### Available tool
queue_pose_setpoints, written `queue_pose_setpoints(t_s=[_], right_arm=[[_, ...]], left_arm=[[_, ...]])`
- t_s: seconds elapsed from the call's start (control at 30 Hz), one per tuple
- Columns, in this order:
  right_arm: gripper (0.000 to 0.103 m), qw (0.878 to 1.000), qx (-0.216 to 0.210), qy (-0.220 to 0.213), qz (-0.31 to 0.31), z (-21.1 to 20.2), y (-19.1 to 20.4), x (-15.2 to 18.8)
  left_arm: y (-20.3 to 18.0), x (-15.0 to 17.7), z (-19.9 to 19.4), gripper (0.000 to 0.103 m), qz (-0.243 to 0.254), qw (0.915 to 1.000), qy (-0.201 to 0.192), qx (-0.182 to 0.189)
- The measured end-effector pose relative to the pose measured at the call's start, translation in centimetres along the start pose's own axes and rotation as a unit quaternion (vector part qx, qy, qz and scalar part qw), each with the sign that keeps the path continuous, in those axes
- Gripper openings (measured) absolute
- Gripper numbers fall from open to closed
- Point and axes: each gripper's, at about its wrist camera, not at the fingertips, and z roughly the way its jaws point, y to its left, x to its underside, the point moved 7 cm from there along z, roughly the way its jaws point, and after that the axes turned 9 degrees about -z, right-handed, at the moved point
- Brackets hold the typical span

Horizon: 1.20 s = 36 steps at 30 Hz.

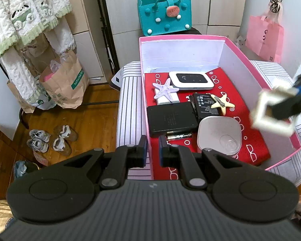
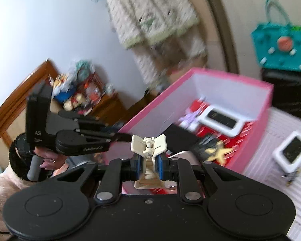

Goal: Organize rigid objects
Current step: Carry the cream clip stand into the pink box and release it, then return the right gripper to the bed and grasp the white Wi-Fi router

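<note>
A pink box [image 1: 235, 46] with a red lining holds a white router [image 1: 191, 79], a purple starfish [image 1: 164, 88], a black case [image 1: 171, 118], a black battery [image 1: 205, 107], a yellow starfish clip [image 1: 222, 102], a grey square dish [image 1: 219, 134] and AA batteries [image 1: 178, 136]. My left gripper [image 1: 152, 150] grips the box's near left wall, its jaws closed on either side of it. My right gripper [image 2: 148, 165] is shut on a cream plastic clip [image 2: 148, 146], held above the box's right rim; it appears blurred in the left wrist view [image 1: 274, 110].
The box [image 2: 220, 76] rests on a striped cushion [image 1: 128, 104]. A second white device [image 2: 291, 152] lies on the cushion outside the box. A teal bag [image 1: 164, 14], a pink bag [image 1: 264, 36], paper bags [image 1: 64, 84] and shoes [image 1: 52, 140] surround it.
</note>
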Motion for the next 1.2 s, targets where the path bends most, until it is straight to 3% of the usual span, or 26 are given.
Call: queue_pose_setpoints(t_s=[0.33, 0.6, 0.67, 0.8, 1.0, 1.1, 1.2], right_arm=[[0.020, 0.993, -0.020, 0.117, -0.005, 9.1, 0.5, -0.6], [0.024, 0.988, -0.032, 0.153, -0.011, 12.1, 0.0, -0.3], [0.030, 0.989, -0.019, 0.148, -0.024, 12.0, 0.0, -0.3], [0.030, 0.992, 0.015, 0.108, -0.056, 9.7, -0.1, -1.3], [0.038, 0.997, 0.051, 0.031, -0.045, 2.6, -2.1, -2.7], [0.042, 0.996, 0.084, 0.000, -0.032, -1.2, -4.1, -2.6], [0.045, 0.989, 0.144, -0.023, -0.019, -4.4, -7.0, -1.4]], left_arm=[[0.3, 0.1, -0.1, 0.010, -0.008, 1.0000, -0.001, 0.004], [0.3, 0.2, 0.0, 0.010, -0.012, 0.9999, -0.001, 0.005], [0.2, 0.2, 0.1, 0.012, -0.007, 1.0000, -0.003, 0.006], [0.1, 0.2, 0.2, 0.013, -0.010, 0.9999, -0.006, 0.006], [0.2, 0.2, 0.7, 0.013, -0.023, 0.9997, -0.004, 0.006], [0.2, 0.3, 1.0, 0.013, -0.025, 0.9997, 0.003, 0.001], [0.0, 0.3, 1.1, 0.013, -0.026, 0.9996, 0.005, -0.005]])
